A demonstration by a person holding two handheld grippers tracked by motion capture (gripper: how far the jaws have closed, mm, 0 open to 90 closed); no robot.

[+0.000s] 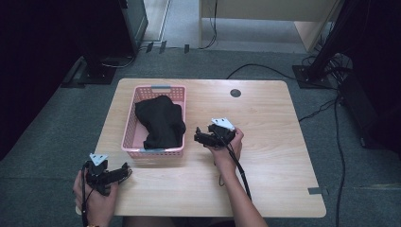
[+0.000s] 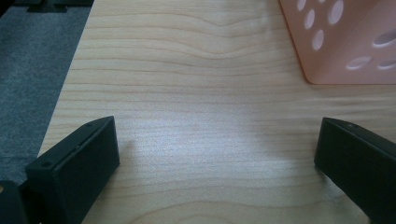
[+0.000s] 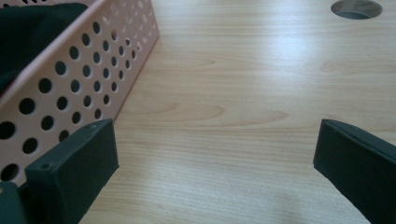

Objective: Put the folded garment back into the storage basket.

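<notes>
The right gripper (image 1: 202,137) is sitting low over the table (image 1: 265,156) just beside the right wall of the pink basket (image 1: 178,124), and its jaws are standing wide apart with nothing between them; in the right gripper view the perforated basket (image 3: 70,79) wall is running along the left jaw, with bare wood showing across the gap. The left gripper (image 1: 124,173) is resting near the table's front left corner, likewise released and holding nothing, its jaws spread over plain wood grain in the left gripper view, where one corner of the basket (image 2: 345,42) is showing at the upper right, well apart from the jaws. The black cloth (image 1: 160,120) is lying bunched inside the basket, filling most of its floor and rising a little above the rim; a dark edge of the cloth (image 3: 28,32) is peeking over the wall in the right gripper view. Judging from how things are lying, the work with the cloth looks to be either done, with the garment already stowed in the basket, or not yet begun, with the cloth waiting to be lifted out; the pictures are not settling which, since neither gripper is touching the cloth or the basket. Further out, a round cable hole (image 1: 235,92) is sitting in the table's far edge. No brand, label or readable writing is showing on the basket, the cloth, the grippers or the table.
</notes>
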